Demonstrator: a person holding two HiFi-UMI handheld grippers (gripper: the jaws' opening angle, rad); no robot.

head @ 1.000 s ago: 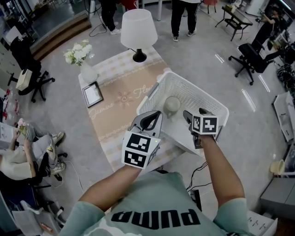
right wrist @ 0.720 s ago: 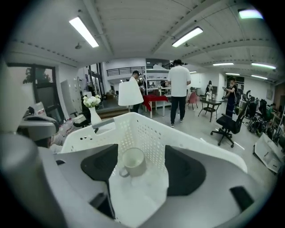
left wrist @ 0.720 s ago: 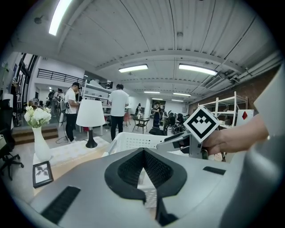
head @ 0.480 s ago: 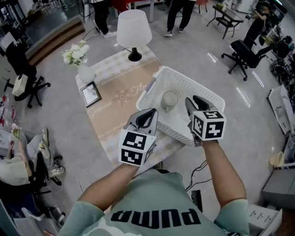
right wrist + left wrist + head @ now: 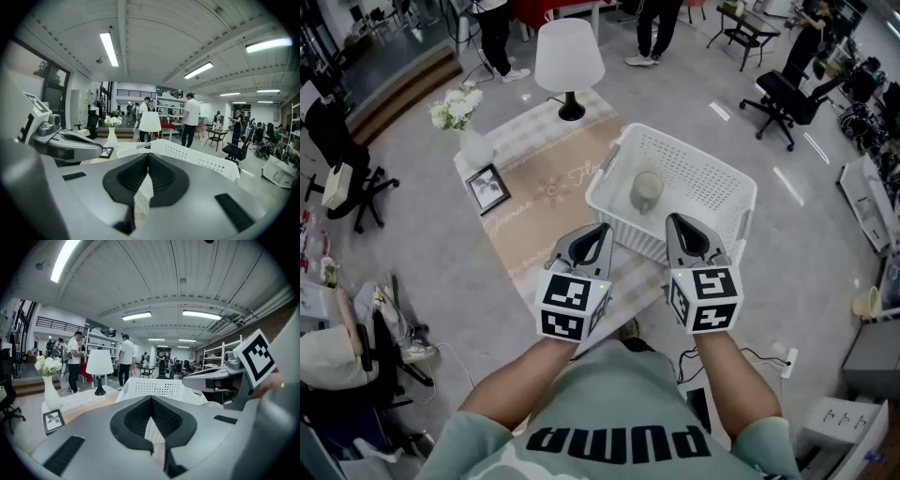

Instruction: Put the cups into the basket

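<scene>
One cup [image 5: 648, 190] in the white basket [image 5: 623, 225], far right; no other cups visible, likely done. Left gripper [image 5: 601, 229] jaws together, empty; right gripper [image 5: 672, 218] just closed, empty.

The white plastic basket [image 5: 712, 183] has tiny holes. The round cream cup [image 5: 648, 190] is plain. The long tan cloth [image 5: 548, 197] has pale writing.

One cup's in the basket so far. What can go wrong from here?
The basket seems to sit at the right edge of the table, perhaps overhanging; a nudge might tip it. The cup already inside could chip if another lands on it. The vase and photo frame stand nearby; a wide sweep could topple them.
</scene>
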